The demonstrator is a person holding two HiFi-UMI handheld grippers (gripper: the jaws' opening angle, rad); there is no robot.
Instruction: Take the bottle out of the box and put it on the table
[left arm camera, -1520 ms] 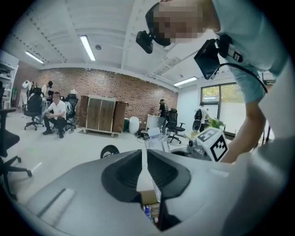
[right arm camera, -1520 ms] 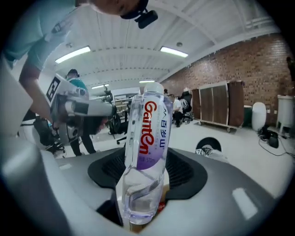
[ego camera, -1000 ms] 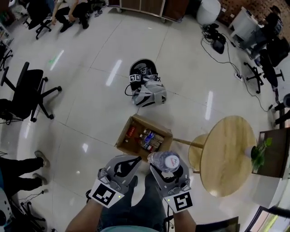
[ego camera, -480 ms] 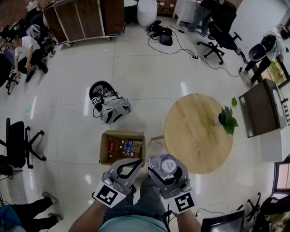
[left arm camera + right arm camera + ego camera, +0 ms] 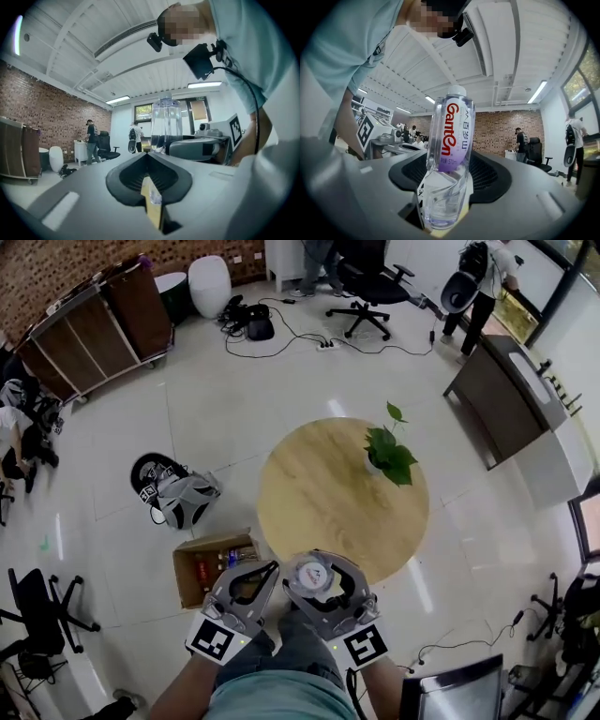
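Got the bottle (image 5: 450, 154) clamped upright in my right gripper (image 5: 321, 568), and the table (image 5: 319, 493) is straight ahead just past its tips, so that hand's nearer, while my left gripper (image 5: 251, 575) alongside is pinched shut on nothing.

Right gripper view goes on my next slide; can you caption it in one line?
Right claw clamps a clear, purple-labelled bottle by its lower body, brick wall and white ceiling behind.
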